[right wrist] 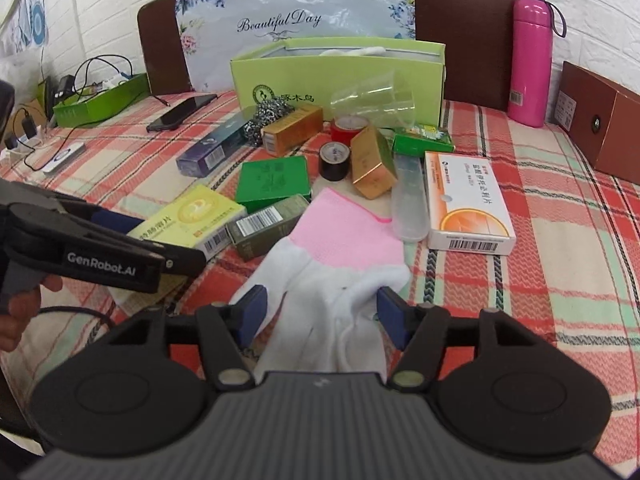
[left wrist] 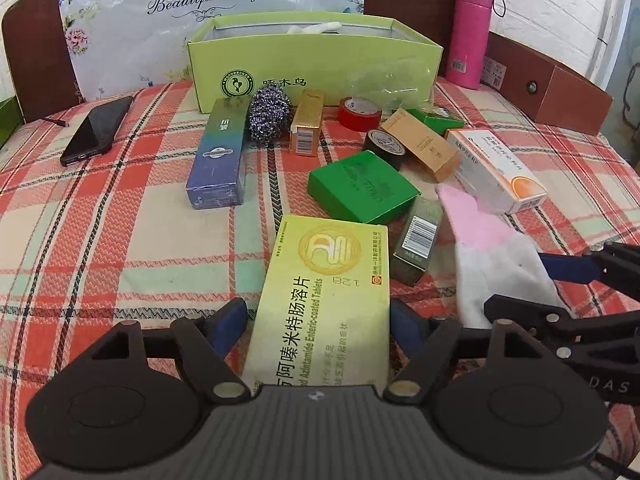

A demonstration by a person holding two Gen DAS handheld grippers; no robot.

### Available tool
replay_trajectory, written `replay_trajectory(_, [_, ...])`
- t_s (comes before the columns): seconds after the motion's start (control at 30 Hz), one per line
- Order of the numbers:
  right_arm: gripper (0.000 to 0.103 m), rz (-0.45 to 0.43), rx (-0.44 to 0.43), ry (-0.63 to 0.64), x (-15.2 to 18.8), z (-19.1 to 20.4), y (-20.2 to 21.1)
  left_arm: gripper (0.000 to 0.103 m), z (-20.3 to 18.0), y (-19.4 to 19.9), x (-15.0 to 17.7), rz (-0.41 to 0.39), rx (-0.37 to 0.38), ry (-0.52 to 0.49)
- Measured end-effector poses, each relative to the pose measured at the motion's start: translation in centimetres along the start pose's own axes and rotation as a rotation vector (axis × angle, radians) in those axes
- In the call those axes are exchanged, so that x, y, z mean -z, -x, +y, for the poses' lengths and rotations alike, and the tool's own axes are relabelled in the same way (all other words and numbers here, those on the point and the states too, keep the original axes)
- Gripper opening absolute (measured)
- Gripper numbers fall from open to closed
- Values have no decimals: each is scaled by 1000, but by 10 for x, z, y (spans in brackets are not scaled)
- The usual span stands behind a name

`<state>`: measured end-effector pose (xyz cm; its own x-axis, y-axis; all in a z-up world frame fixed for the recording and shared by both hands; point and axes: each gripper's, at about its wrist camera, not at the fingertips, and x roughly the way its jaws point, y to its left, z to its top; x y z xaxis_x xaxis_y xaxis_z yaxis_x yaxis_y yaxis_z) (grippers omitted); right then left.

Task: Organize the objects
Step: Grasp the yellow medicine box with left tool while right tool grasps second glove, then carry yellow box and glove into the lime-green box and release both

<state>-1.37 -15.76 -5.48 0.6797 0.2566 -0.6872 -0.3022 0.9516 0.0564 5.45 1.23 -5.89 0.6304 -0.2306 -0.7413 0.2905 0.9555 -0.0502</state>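
A yellow-green tablet box (left wrist: 326, 292) lies between the fingers of my left gripper (left wrist: 316, 326); the pads stand open at its sides with small gaps. It also shows in the right wrist view (right wrist: 192, 216). My right gripper (right wrist: 320, 316) is open around a white and pink glove (right wrist: 332, 264), which also shows in the left wrist view (left wrist: 492, 248). A light green open box (left wrist: 316, 56) stands at the back. Small boxes, tape rolls and a steel scourer (left wrist: 269, 114) lie in front of it.
A phone (left wrist: 96, 130) lies at the left. A pink flask (left wrist: 468, 36) and a brown box (left wrist: 560, 92) stand at the back right. A white and orange medicine box (right wrist: 466, 204), a clear cup (right wrist: 372, 98) and a green tray (right wrist: 100, 100) with cables are nearby.
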Motion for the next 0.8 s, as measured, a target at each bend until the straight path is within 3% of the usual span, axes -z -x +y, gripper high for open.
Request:
replay_trajectory(0.4, [57, 6, 13, 6, -2, -5, -7, 85, -5, -7, 0, -6, -24, -16])
replay_trajectory(0.5, [44, 22, -8, 10, -1, -5, -11, 84, -2, -8, -2, -13, -21, 6])
replay_trajectory(0.53, [35, 20, -23, 12, -1, -4, -11, 83, -2, -8, -2, -17, -19, 5])
replay_trajectory(0.63, [15, 12, -40, 9, -1, -4, -9, 69, -4, -5, -2, -33, -19, -13])
replay_trajectory(0.8, [11, -12, -98, -12, -10, -8, 4, 69, 0, 6, -8, -38, 26, 13])
